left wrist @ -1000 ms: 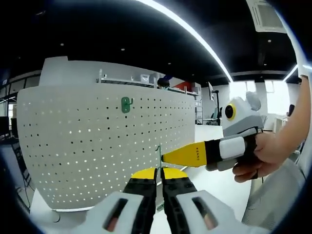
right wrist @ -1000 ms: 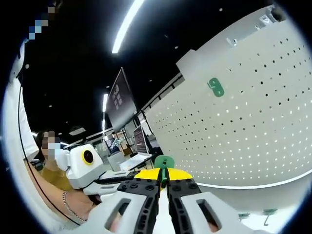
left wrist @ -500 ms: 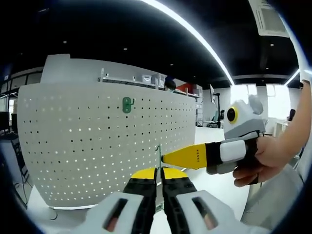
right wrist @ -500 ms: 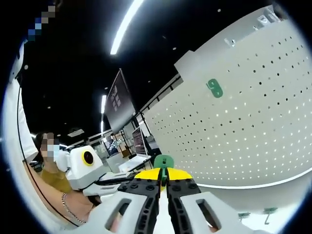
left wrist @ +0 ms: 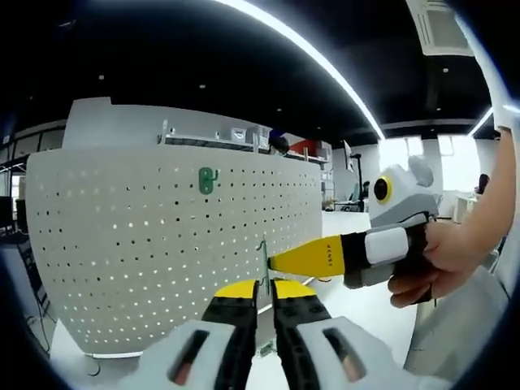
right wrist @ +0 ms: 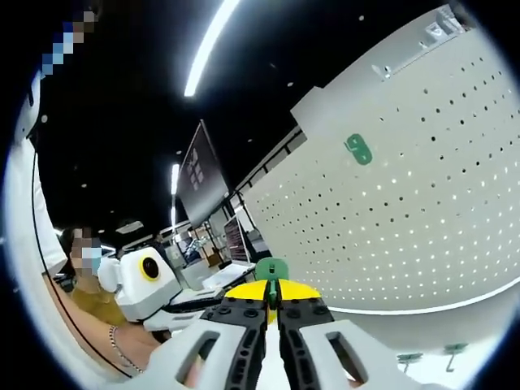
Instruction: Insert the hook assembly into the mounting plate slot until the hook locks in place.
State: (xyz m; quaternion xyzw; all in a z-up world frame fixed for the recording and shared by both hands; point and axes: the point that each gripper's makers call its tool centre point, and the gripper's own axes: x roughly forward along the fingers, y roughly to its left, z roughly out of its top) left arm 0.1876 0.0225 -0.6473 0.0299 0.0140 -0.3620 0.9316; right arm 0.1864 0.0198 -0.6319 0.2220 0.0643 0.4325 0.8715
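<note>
A white pegboard mounting plate (left wrist: 122, 244) stands upright, with one green hook (left wrist: 206, 179) fixed high on it. My left gripper (left wrist: 264, 284) is shut on a thin green hook piece (left wrist: 262, 258) that shows edge-on above its yellow tips. The right gripper (left wrist: 278, 262), held by a hand (left wrist: 439, 268), comes in from the right and its yellow tip meets that piece. In the right gripper view, my right gripper (right wrist: 272, 289) is shut on the green hook piece (right wrist: 271, 269). The plate (right wrist: 422, 236) with its mounted hook (right wrist: 357, 149) rises at the right. The left gripper (right wrist: 213, 297) reaches in from the left.
Two small green parts (right wrist: 406, 358) (right wrist: 452, 350) lie on the white table in front of the plate's foot. A person (right wrist: 89, 292) is behind the left gripper. Office desks and screens stand beyond, and ceiling light strips run overhead.
Both views have shifted slightly with the hands. Both grippers stay shut on the green hook piece in front of the plate.
</note>
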